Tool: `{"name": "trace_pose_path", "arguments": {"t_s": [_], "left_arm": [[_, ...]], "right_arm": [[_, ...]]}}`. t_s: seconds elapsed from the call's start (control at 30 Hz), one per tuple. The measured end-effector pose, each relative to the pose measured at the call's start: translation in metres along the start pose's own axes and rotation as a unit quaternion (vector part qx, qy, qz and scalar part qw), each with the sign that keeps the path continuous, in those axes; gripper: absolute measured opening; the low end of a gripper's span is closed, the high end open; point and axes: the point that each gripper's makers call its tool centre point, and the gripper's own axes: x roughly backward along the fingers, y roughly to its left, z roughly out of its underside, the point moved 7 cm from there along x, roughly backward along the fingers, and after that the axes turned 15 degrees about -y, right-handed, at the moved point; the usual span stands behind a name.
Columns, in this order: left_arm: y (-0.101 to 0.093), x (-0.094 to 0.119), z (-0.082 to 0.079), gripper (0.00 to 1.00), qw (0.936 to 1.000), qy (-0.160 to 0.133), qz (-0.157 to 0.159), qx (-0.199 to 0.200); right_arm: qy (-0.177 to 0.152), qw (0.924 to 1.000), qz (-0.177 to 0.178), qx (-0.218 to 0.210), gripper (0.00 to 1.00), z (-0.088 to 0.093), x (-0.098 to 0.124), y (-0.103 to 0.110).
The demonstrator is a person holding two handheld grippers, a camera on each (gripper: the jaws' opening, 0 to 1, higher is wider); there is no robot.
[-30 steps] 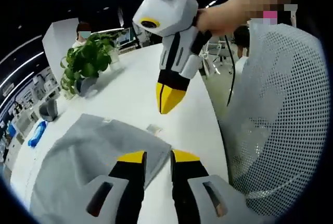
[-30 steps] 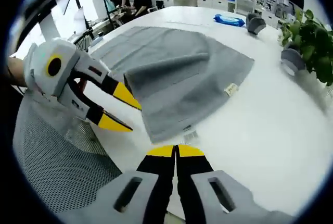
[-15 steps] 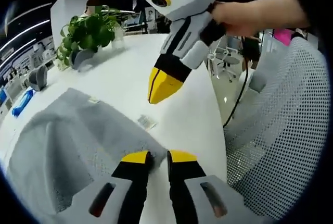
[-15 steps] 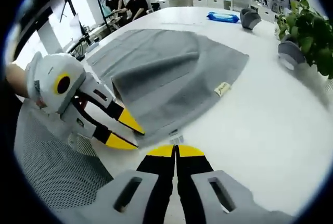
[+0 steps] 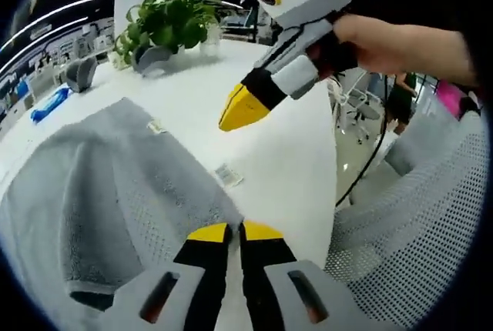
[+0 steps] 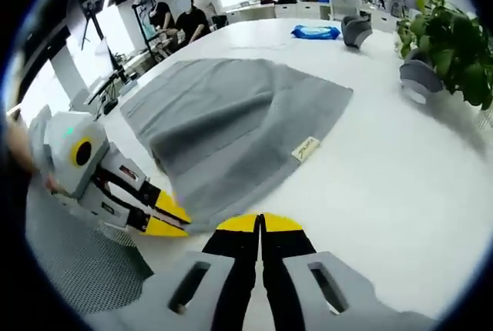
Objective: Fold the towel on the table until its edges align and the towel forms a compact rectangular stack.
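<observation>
A grey towel (image 5: 100, 185) lies on the white table (image 5: 285, 146), with one part folded over itself. My left gripper (image 5: 234, 231) has its jaws drawn together on the towel's near corner at the table's edge. In the right gripper view it (image 6: 164, 218) sits at that same corner of the towel (image 6: 223, 115), near the table's (image 6: 385, 177) edge. My right gripper (image 6: 260, 222) is shut with nothing in it. In the left gripper view it (image 5: 243, 108) hovers over bare table just beyond the towel, held by a person's hand.
A potted plant (image 5: 166, 27) (image 6: 451, 38), a grey object (image 5: 81, 73) (image 6: 356, 31) and a blue item (image 5: 50, 104) (image 6: 316, 32) stand at the table's far side. A white mesh chair (image 5: 431, 223) (image 6: 69, 262) is beside the near edge. People (image 6: 181, 15) sit in the background.
My left jaws have narrowed from open to pinching the towel's corner. The right gripper stays shut above the table.
</observation>
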Motion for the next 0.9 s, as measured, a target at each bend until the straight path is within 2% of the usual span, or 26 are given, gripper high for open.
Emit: {"name": "trace_pose_path", "arguments": {"t_s": [0.07, 0.27, 0.47, 0.6, 0.73, 0.8, 0.9], "left_arm": [[-0.004, 0.007, -0.003, 0.04, 0.9995, 0.0, 0.006, 0.032], [-0.014, 0.024, -0.017, 0.04, 0.9973, -0.017, 0.021, 0.069], [-0.024, 0.032, -0.027, 0.04, 0.9954, -0.019, 0.04, 0.085], [-0.03, 0.04, -0.033, 0.04, 0.995, -0.025, 0.047, 0.085], [-0.038, 0.048, -0.045, 0.04, 0.9926, -0.049, 0.053, 0.098], [-0.041, 0.051, -0.049, 0.04, 0.9918, -0.053, 0.056, 0.102], [-0.045, 0.053, -0.051, 0.04, 0.992, -0.057, 0.057, 0.097]], "right_arm": [[-0.006, 1.0, 0.004, -0.002, 0.0, -0.005, -0.002, -0.006], [-0.031, 0.9993, 0.019, -0.009, 0.0, -0.031, -0.017, -0.032], [-0.055, 0.9979, 0.032, 0.003, 0.0, -0.063, -0.025, -0.052], [-0.05, 0.9979, 0.038, 0.019, 0.0, -0.069, -0.033, -0.062], [-0.034, 0.9983, 0.039, 0.027, 0.0, -0.067, -0.048, -0.072], [-0.043, 0.9984, 0.035, 0.013, 0.0, -0.07, -0.053, -0.07], [-0.037, 0.9983, 0.037, 0.027, 0.0, -0.071, -0.062, -0.07]]}}
